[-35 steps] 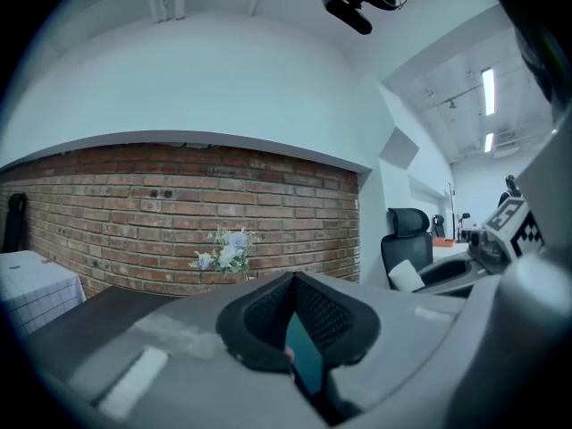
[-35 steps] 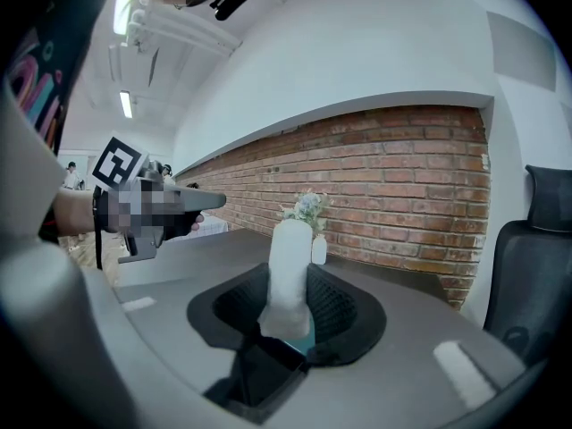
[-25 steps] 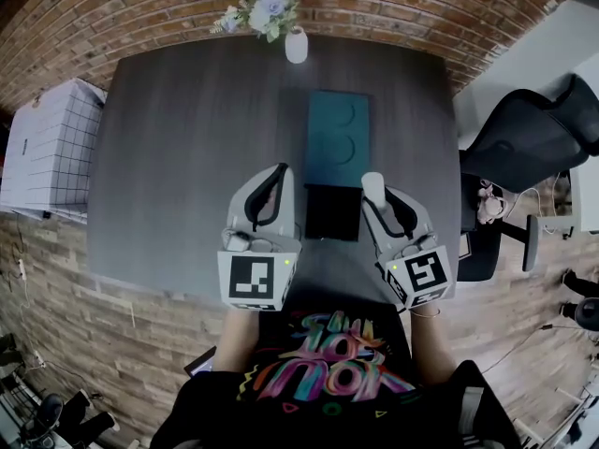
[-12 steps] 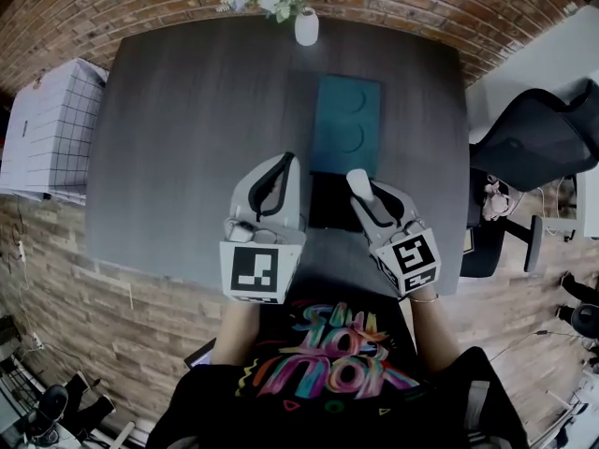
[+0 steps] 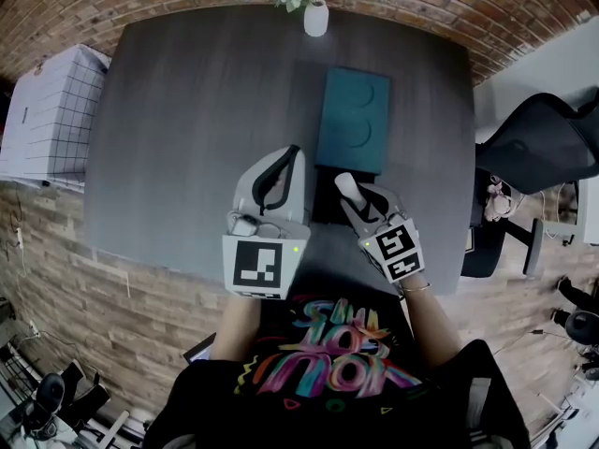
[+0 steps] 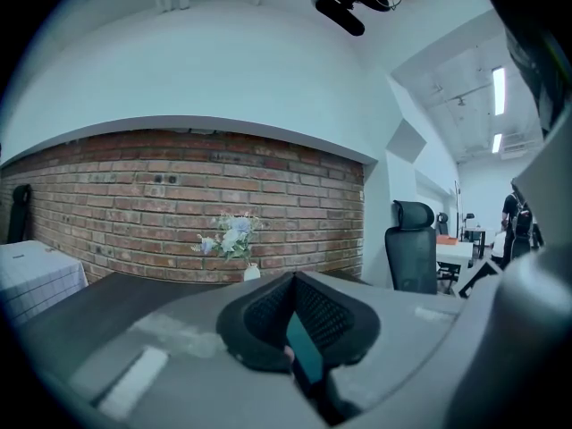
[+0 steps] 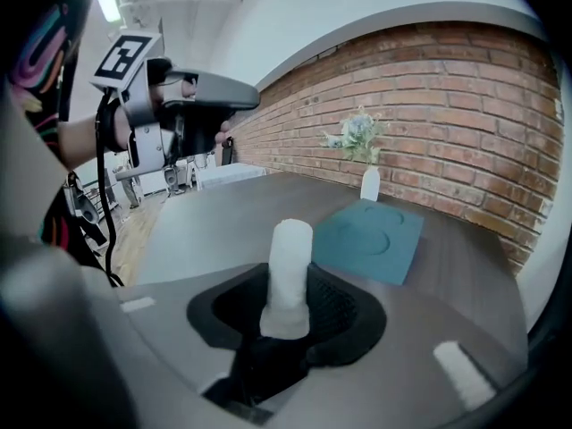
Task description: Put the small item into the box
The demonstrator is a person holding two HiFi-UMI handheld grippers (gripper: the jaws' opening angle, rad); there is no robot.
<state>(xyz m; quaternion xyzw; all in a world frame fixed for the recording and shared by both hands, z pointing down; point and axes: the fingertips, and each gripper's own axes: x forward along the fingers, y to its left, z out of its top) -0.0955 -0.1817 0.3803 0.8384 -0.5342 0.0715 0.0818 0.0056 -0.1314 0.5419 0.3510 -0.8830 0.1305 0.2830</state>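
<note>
My right gripper [image 5: 352,197] is shut on the small item [image 5: 343,185], a white, upright cylinder with a rounded top [image 7: 290,273]. In the head view it hangs over the right part of the open black box [image 5: 324,206], near the table's front edge. Just beyond the box lies its teal lid [image 5: 354,120], flat, with two round recesses [image 7: 371,238]. My left gripper [image 5: 289,156] floats left of the box, its fingertips together. In the left gripper view a thin teal sliver shows in the slit between the pads [image 6: 268,315]; what it is I cannot tell.
A white vase of flowers [image 5: 315,17] stands at the far edge of the dark table [image 5: 187,138]. Off the table, a white gridded cabinet [image 5: 51,115] stands to the left and a black office chair [image 5: 538,148] to the right. A brick wall runs behind.
My right gripper has sunk and tipped downward, carrying the white item leftward over the black box. The left gripper has hardly moved.
</note>
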